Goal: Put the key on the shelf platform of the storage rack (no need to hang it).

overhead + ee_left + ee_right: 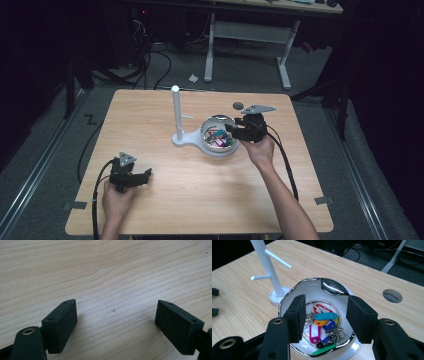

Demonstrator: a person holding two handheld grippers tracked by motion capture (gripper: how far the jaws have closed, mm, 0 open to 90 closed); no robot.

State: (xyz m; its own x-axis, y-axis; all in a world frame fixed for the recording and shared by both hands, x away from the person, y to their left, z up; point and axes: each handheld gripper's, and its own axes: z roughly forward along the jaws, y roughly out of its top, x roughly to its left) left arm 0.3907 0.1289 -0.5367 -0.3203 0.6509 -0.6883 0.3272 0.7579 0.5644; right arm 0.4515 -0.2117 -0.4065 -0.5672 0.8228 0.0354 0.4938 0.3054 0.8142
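The right hand-held gripper (323, 315) is closest to the lens in its own view, jaws spread with nothing between the pads, hanging just above the bowl (287, 298). The bunch of key tags on rings (323, 327) lies loose in the bottom of that bowl, touched by neither pad.

Going by size, the desk (200, 200) carries everything; a slip near its far edge could send things to the floor. The white peg stand (176, 112) rises just beside the bowl on a shared base, so a careless sideways swing of the right hand could knock its pegs or tip the unit. The bowl has a shiny, curled rim: jaws coming down off-centre could catch it and lift or skid the bowl. The tags are small and tangled, so a pinch may grab one ring and drag the whole cluster, or slide off plastic.

The left hand-held gripper (115, 322) rests spread and empty on bare desk, well apart.
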